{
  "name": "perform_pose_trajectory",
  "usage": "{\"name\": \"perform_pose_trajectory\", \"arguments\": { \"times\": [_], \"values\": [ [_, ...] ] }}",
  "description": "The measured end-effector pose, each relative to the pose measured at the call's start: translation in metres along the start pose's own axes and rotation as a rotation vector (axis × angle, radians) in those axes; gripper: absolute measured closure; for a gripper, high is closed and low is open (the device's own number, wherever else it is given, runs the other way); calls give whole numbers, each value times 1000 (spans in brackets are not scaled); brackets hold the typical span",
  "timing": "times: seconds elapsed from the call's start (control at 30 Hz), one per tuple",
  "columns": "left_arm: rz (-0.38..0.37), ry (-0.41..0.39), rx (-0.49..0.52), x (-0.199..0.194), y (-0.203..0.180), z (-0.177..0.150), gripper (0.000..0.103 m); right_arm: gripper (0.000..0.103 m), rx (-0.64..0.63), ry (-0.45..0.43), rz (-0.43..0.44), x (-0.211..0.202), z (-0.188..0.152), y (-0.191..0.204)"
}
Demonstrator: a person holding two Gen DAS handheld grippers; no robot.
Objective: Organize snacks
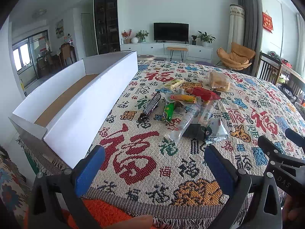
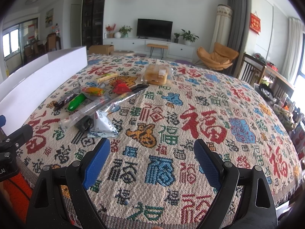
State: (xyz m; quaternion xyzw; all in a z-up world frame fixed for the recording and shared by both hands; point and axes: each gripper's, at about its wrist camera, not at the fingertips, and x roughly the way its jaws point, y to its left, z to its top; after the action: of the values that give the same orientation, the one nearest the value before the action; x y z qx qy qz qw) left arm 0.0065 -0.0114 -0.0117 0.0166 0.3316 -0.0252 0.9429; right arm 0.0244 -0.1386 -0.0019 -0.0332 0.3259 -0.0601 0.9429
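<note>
Woven cloth (image 1: 171, 171) patterned with red and blue characters covers the surface. At its left edge a white box (image 1: 85, 105) stands empty, probably awaiting the snacks (image 1: 183, 105) heaped mid-cloth just to its right. Overlapping wrappers hide one another, their labels unreadable. Nearest, the left hand-held gripper (image 1: 154, 162) and right hand-held gripper (image 2: 152, 152) hover wide open, holding nothing.

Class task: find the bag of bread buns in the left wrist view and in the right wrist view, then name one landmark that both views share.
Left wrist view: the bag of bread buns lies right of centre, at the far end of the snack pile.
Right wrist view: the bag of bread buns lies near the centre, beyond the pile.
Shared landmark: the television on the far wall.
</note>
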Motion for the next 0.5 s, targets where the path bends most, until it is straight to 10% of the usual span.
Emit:
{"name": "perform_pose_trajectory", "arguments": {
  "times": [0.5],
  "values": [
    [0,1,-1,0,-1,0,0,11,0,2,1,1,-2,0]
  ]
}}
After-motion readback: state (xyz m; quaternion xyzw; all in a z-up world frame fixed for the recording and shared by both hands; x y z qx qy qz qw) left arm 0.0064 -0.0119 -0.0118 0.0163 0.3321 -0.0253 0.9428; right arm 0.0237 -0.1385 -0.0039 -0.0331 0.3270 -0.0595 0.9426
